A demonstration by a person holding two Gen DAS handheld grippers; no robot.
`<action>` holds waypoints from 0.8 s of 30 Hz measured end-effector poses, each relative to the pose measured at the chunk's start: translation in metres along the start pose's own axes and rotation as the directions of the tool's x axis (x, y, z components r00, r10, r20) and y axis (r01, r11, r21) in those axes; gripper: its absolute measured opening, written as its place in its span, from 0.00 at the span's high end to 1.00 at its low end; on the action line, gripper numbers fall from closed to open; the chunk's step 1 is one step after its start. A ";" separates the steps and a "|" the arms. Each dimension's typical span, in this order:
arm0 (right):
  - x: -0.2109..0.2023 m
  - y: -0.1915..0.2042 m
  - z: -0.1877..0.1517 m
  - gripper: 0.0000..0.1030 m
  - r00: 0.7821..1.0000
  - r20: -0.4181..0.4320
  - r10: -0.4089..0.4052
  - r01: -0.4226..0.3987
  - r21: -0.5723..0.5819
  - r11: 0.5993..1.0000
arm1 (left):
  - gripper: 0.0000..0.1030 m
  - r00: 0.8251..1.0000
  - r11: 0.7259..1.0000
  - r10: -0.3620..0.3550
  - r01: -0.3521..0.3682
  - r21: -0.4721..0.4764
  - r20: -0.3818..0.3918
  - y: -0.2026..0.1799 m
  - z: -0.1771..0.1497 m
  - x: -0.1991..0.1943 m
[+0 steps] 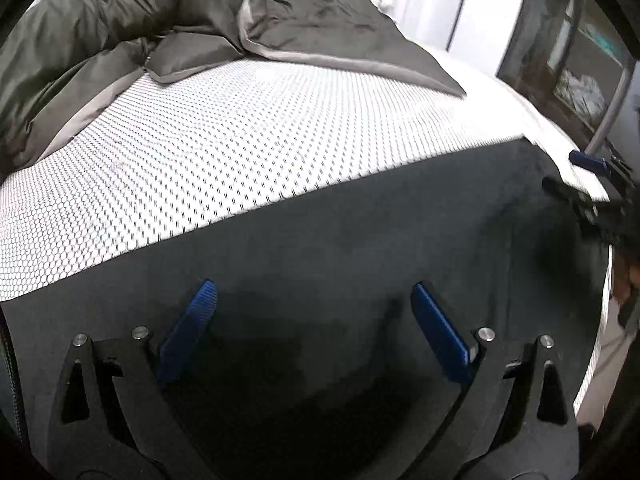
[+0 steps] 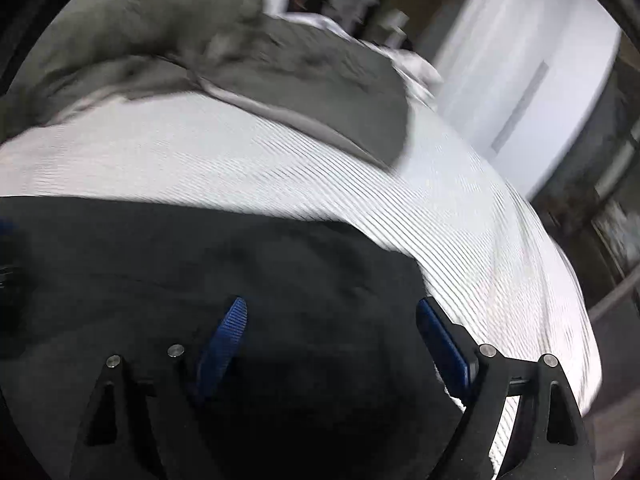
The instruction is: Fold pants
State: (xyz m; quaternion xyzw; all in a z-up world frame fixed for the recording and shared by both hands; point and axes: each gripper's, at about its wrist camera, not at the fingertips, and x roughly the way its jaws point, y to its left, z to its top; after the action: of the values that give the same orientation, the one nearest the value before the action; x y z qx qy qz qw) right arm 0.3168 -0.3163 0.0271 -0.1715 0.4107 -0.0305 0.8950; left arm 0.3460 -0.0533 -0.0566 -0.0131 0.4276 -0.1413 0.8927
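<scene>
Below, both tongs point(image 1: 314, 292) point(image 2: 332, 310) gape empty over dark pants point(image 1: 360, 240).

Premises: a home bedroom, shown by white honeycomb-patterned mattress point(image 1: 224, 140), rumpled grey-green quilted duvet point(image 1: 120, 12), white wardrobe door point(image 2: 520, 60).

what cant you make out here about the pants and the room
- Pants: near part cut off by the bottom edge and the left gripper; waist or legs unclear.
- Right gripper, left wrist view: blurred, cut by the edge.
- Right wrist view: motion blur smears the duvet and background furniture.
</scene>
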 end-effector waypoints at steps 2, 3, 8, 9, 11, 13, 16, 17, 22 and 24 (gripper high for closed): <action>-0.014 0.035 0.005 0.14 0.988 0.022 0.153 -0.152 -0.050 0.987 | 0.06 1.000 0.999 -0.006 0.006 -0.046 -0.016 0.007 0.001 0.013; -0.011 0.051 0.011 0.14 0.977 0.017 0.212 -0.210 -0.073 0.975 | 0.06 0.999 0.997 -0.001 -0.002 -0.073 -0.043 0.010 0.001 0.023; 0.041 0.114 0.021 0.14 0.955 -0.114 0.275 -0.294 -0.205 0.934 | 0.05 0.998 0.999 0.017 -0.020 -0.051 -0.055 0.008 0.000 0.033; 0.046 0.107 0.018 0.15 0.959 -0.126 0.254 -0.277 -0.212 0.937 | 0.05 0.998 0.999 0.017 -0.020 -0.047 -0.055 0.008 -0.001 0.033; 0.055 0.073 0.016 0.15 0.981 -0.123 0.147 -0.167 -0.171 0.971 | 0.05 0.999 0.999 0.014 -0.016 -0.044 -0.052 0.007 0.000 0.033; 0.062 0.027 0.015 0.20 0.992 -0.126 -0.022 0.007 -0.118 0.993 | 0.05 0.999 0.999 -0.001 -0.001 -0.046 -0.048 0.005 0.002 0.035; 0.071 -0.026 0.007 0.31 0.979 -0.168 0.111 -0.110 0.016 0.994 | 0.05 0.998 0.999 0.029 -0.031 -0.029 -0.050 0.002 0.003 0.032; 0.064 -0.022 0.006 0.31 0.985 -0.142 0.095 -0.098 -0.013 0.995 | 0.06 0.998 0.999 0.036 -0.037 -0.030 -0.050 0.000 0.003 0.028; -0.004 -0.024 -0.018 0.20 0.995 -0.050 0.089 -0.091 -0.027 0.996 | 0.07 1.000 0.999 -0.023 0.023 0.041 0.000 -0.037 0.002 -0.017; -0.031 -0.031 -0.041 0.18 0.996 -0.014 0.083 -0.082 0.022 0.996 | 0.06 0.998 0.991 -0.063 0.063 0.116 -0.001 -0.064 -0.003 -0.029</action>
State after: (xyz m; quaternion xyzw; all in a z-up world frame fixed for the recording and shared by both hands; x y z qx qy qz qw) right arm 0.2683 -0.3509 0.0350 -0.1447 0.4239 0.0009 0.8941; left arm 0.3106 -0.1066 -0.0273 0.0251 0.4169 -0.1939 0.8877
